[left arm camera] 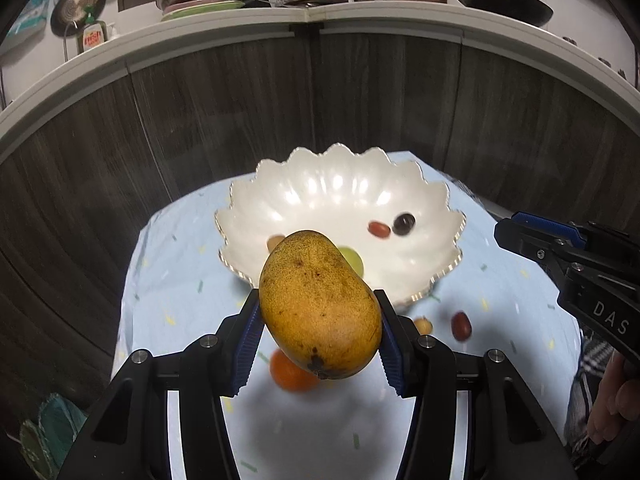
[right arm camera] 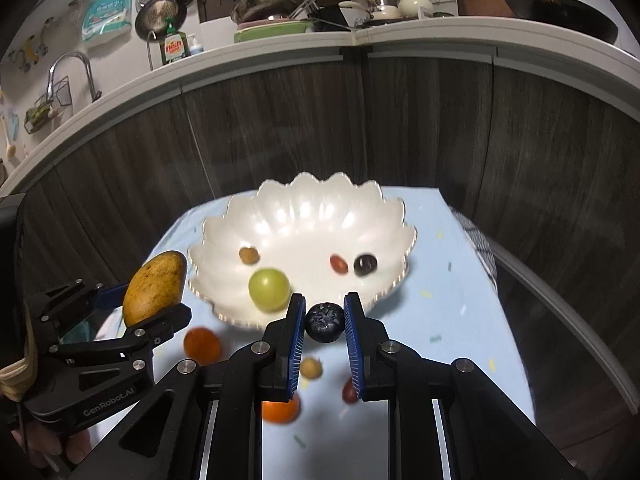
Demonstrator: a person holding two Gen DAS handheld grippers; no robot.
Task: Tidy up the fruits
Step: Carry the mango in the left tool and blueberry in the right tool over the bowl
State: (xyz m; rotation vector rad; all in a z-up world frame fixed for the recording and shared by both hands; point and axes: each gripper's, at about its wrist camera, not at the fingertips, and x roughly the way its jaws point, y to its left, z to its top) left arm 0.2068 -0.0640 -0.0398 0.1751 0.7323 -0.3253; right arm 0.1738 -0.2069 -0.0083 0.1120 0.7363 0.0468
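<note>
My left gripper (left arm camera: pixel 318 300) is shut on a yellow mango (left arm camera: pixel 320 306), held above the table just short of the white scalloped bowl (left arm camera: pixel 320 184). The mango (right arm camera: pixel 154 286) and the left gripper (right arm camera: pixel 160 300) also show at the left of the right wrist view. My right gripper (right arm camera: pixel 325 307) is shut on a dark blueberry (right arm camera: pixel 325 322), in front of the bowl (right arm camera: pixel 304 208). Inside the bowl lie a green grape (right arm camera: pixel 269 289), a brown longan (right arm camera: pixel 249 256), a red jujube (right arm camera: pixel 339 264) and a dark grape (right arm camera: pixel 365 265).
On the light blue tablecloth (right arm camera: pixel 440 300) lie an orange (right arm camera: pixel 202 346), a second orange (right arm camera: pixel 280 408), a longan (right arm camera: pixel 311 368) and a red jujube (right arm camera: pixel 349 392). Dark wood cabinet fronts (left arm camera: pixel 200 120) rise behind the table under a cluttered counter (left arm camera: pixel 308 12). A hand (left arm camera: pixel 616 404) holds the right gripper (left arm camera: pixel 505 229).
</note>
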